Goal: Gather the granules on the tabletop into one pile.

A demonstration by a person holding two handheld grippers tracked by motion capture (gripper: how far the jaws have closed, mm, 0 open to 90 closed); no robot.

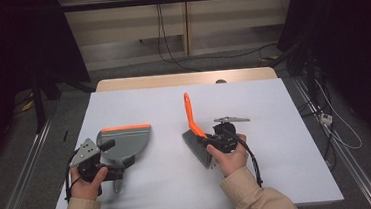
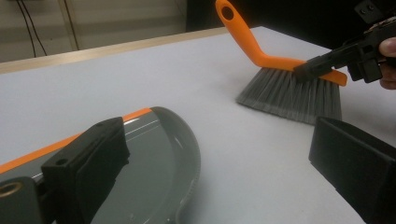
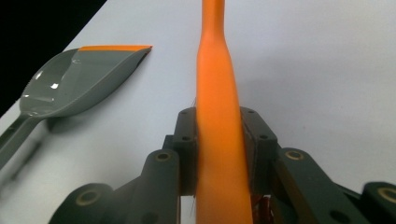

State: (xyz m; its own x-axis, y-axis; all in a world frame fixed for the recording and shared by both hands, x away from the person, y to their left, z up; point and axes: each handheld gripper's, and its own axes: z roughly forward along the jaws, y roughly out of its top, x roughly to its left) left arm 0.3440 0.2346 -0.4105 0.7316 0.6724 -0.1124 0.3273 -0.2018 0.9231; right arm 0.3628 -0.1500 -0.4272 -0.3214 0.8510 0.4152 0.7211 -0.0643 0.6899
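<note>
High view: orange-handled hand brush with grey bristles (image 1: 196, 134) sits mid-table, right gripper (image 1: 215, 138) at its 3 o'clock.

Left gripper view: left gripper's (image 2: 219, 161) jaws spread, straddling grey plastic dustpan (image 2: 154, 163).

Right gripper view: jaws pinch brush's handle (image 3: 219, 140); light, stiff, likely slick, so grip near the bristles.

In the right gripper view, the orange plastic brush handle (image 3: 218, 116) runs off both the top and bottom edges; its grey bristles are out of frame. The grey plastic dustpan with orange lip (image 3: 79, 79) has its handle cut by the left edge. In the left gripper view, that dustpan (image 2: 159, 163) is partly masked by a black jaw and cropped at the bottom. In the high view, the left gripper (image 1: 109, 166) covers the dustpan's handle; whether it grips it cannot be determined.
</note>
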